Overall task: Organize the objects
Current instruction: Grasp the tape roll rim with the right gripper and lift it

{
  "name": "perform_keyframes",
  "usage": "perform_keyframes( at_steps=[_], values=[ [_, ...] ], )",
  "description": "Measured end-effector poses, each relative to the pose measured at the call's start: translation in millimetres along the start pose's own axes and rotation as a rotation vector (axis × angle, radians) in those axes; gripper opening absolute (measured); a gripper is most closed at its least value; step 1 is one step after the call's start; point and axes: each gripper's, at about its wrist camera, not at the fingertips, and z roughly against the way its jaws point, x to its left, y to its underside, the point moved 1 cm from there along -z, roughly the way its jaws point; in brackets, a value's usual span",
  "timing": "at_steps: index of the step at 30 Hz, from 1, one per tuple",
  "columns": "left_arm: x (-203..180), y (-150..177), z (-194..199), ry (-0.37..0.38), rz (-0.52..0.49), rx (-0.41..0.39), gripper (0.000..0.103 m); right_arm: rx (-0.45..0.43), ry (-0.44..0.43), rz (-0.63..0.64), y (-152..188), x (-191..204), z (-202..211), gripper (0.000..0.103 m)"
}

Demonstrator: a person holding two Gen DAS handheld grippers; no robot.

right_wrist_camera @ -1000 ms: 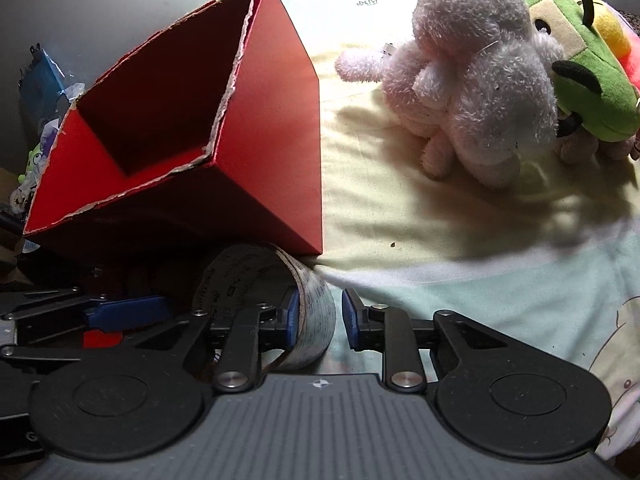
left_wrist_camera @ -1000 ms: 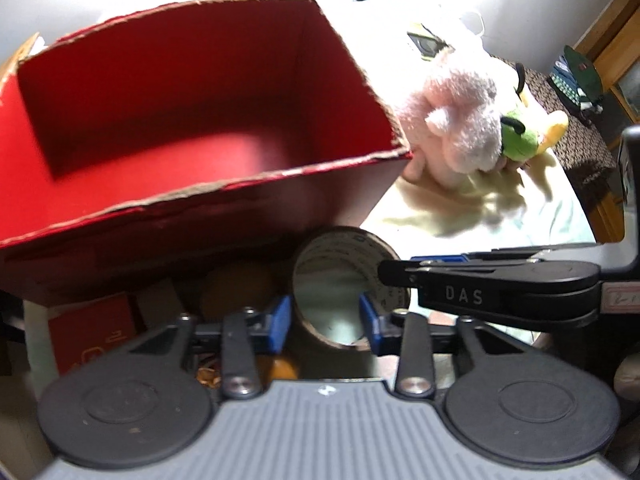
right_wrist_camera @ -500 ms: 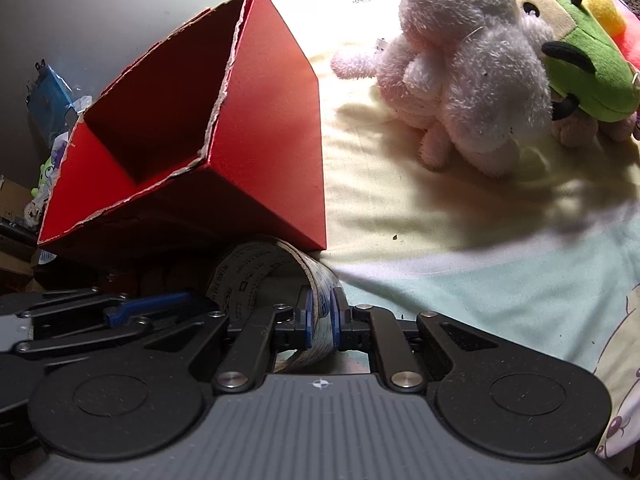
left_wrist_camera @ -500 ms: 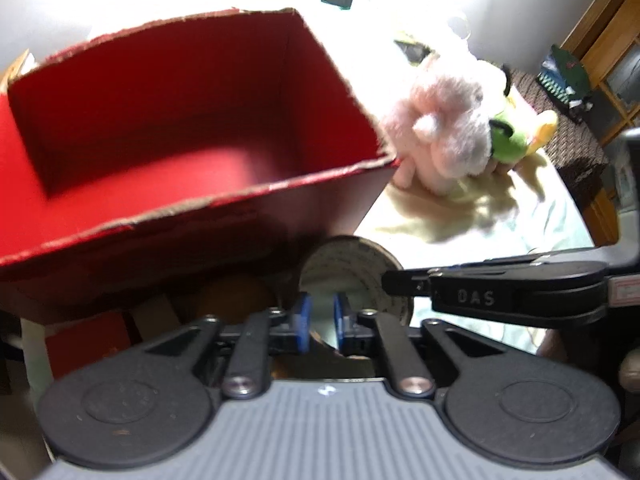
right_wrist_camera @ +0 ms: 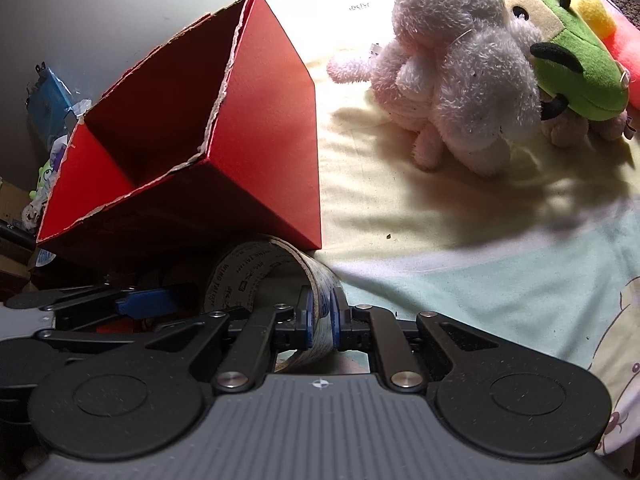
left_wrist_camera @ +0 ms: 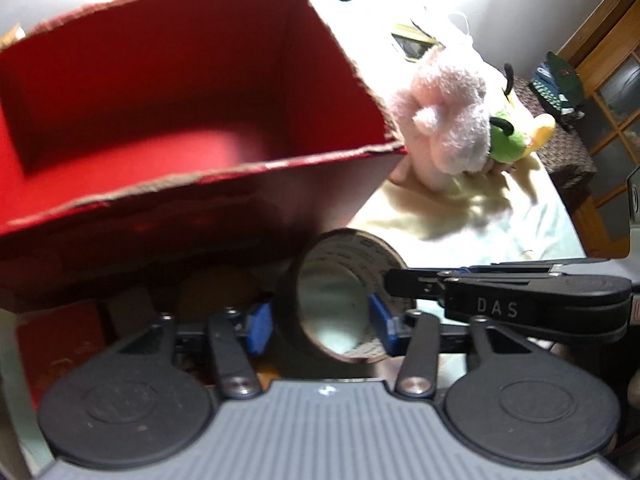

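A tape roll (left_wrist_camera: 352,248) (right_wrist_camera: 248,276) with a printed inner wall lies on its side at the foot of an empty red cardboard box (left_wrist_camera: 200,80) (right_wrist_camera: 272,140). My right gripper (right_wrist_camera: 320,320) is shut on the roll's wall, one blue pad inside and one outside; in the left wrist view the right gripper (left_wrist_camera: 394,284) reaches in from the right. The jaws of my left gripper (left_wrist_camera: 320,322) are opening, with the roll between the pads and a gap at the left pad. In the right wrist view the left gripper (right_wrist_camera: 176,296) shows at the lower left.
A pink plush (left_wrist_camera: 452,120) (right_wrist_camera: 460,80) and a green plush (left_wrist_camera: 506,144) (right_wrist_camera: 572,68) lie on the pale sheet (right_wrist_camera: 480,260) right of the box. A small red carton (left_wrist_camera: 56,344) sits low at the left. A wooden cabinet (left_wrist_camera: 600,100) stands far right.
The right gripper closed on the tape roll's wall and has stayed shut. The left gripper's pads came close together, then spread apart around the roll.
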Motion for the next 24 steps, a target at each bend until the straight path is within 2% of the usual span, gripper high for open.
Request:
perform_keyframes(
  at_steps=[4, 6, 9, 16, 24],
  values=[
    [-2, 1, -4, 0.014, 0.001, 0.007, 0.037, -0.007, 0.014, 0.007, 0, -4, 4, 0.009],
    [-4, 0, -4, 0.017, 0.001, 0.006, 0.023, -0.014, 0.017, 0.005, 1, -7, 9, 0.009],
    [-7, -2, -2, 0.029, -0.004, 0.007, 0.016, -0.022, 0.017, 0.005, 1, -10, 20, 0.010],
    [-30, -11, 26, 0.077, -0.073, -0.070, 0.014, -0.099, 0.016, 0.020, -5, -11, 66, 0.010],
    [-52, -35, 86, 0.121, -0.158, -0.255, 0.014, -0.270, -0.005, 0.096, -37, 10, 122, 0.011]
  ],
)
